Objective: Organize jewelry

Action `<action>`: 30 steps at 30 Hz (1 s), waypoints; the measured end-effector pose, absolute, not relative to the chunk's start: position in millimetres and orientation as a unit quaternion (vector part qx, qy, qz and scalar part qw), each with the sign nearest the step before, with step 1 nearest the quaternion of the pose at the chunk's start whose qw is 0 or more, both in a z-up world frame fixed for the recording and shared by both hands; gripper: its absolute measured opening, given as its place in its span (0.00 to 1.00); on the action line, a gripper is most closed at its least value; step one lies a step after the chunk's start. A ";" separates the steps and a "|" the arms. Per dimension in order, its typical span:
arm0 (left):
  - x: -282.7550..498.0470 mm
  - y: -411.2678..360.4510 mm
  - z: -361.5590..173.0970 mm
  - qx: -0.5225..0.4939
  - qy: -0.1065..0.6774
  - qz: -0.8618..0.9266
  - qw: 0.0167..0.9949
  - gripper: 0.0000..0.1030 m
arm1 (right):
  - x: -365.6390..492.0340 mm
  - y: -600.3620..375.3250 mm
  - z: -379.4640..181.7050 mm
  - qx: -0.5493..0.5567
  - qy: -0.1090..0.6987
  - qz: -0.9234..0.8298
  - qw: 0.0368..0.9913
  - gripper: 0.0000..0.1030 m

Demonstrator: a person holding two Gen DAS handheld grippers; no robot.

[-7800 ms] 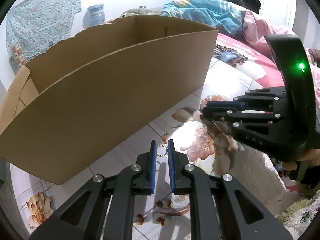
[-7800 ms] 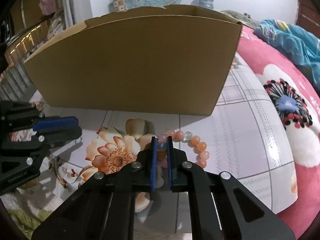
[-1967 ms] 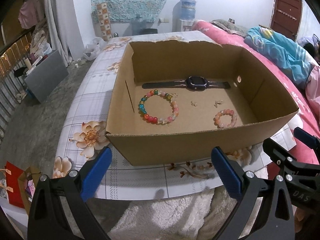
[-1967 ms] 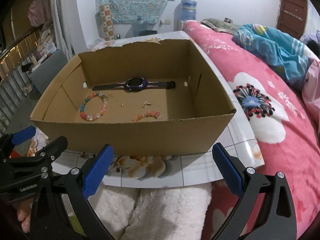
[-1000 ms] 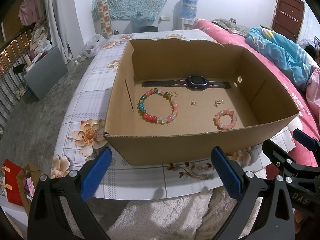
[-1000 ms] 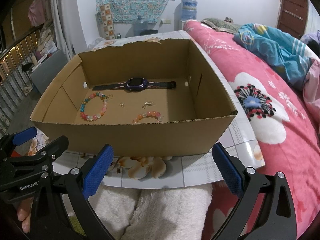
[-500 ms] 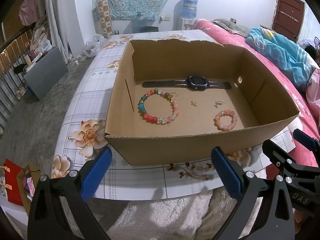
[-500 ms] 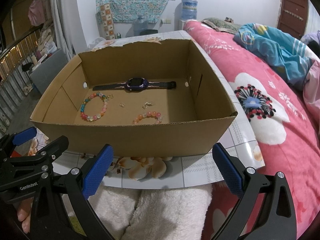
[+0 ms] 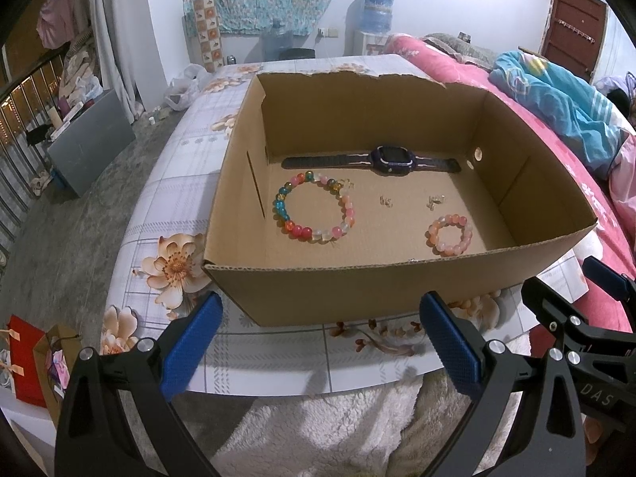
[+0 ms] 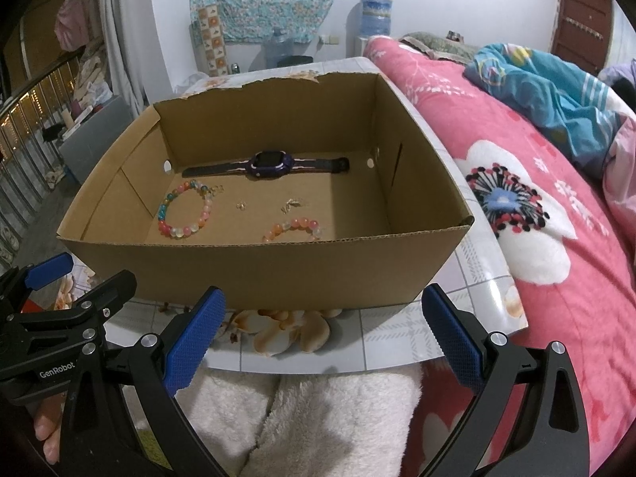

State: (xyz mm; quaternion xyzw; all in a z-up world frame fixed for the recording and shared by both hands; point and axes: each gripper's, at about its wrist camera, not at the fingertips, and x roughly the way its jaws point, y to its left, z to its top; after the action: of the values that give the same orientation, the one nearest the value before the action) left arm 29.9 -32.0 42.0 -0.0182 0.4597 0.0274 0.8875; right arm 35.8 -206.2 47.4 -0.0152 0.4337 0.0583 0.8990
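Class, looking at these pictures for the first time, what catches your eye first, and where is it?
The open cardboard box on the flowered table dominates. On its floor a multicoloured bead bracelet lies left, a smaller pink bracelet right, and a purple watch along the back wall. Both tools hang open before it.

Right gripper, jaws wide apart, faces a cardboard box holding bracelets and a watch.
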 end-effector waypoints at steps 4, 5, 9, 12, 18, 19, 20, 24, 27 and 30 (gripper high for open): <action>29.1 -33.8 42.0 -0.019 0.462 0.029 0.886 0.94 | 36.1 -208.2 45.8 -0.015 0.435 0.059 0.898 0.92; 29.1 -33.7 42.1 -0.019 0.462 0.029 0.886 0.95 | 36.6 -208.0 45.8 -0.015 0.436 0.059 0.898 0.92; 28.7 -34.2 41.6 -0.019 0.464 0.029 0.885 0.95 | 36.3 -208.2 45.5 -0.014 0.437 0.058 0.898 0.92; 28.6 -34.5 41.4 -0.019 0.463 0.029 0.886 0.94 | 35.3 -208.8 45.1 -0.013 0.437 0.058 0.898 0.92; 28.6 -35.6 40.5 -0.020 0.466 0.028 0.884 0.95 | 36.3 -209.9 44.6 -0.014 0.438 0.057 0.897 0.92; 28.9 -35.8 40.0 -0.021 0.466 0.028 0.884 0.94 | 36.5 -210.5 44.3 -0.013 0.439 0.057 0.897 0.92; 28.8 -36.1 39.7 -0.021 0.467 0.028 0.884 0.94 | 36.5 -211.0 44.1 -0.013 0.439 0.057 0.896 0.92; 29.2 -36.5 39.0 -0.021 0.468 0.027 0.883 0.95 | 36.9 -212.7 44.1 -0.013 0.441 0.056 0.896 0.92; 29.4 -36.4 39.3 -0.021 0.468 0.027 0.883 0.95 | 37.2 -213.0 44.4 -0.013 0.441 0.056 0.896 0.92; 29.5 -36.4 39.4 -0.021 0.467 0.028 0.883 0.94 | 36.5 -213.4 44.3 -0.013 0.440 0.056 0.896 0.92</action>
State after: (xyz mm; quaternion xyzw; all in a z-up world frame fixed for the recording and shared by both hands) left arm 29.5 -36.4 39.4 -0.0206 0.4674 0.0278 0.8834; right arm 36.5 -213.4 44.3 -0.0134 0.4404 0.0564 0.8959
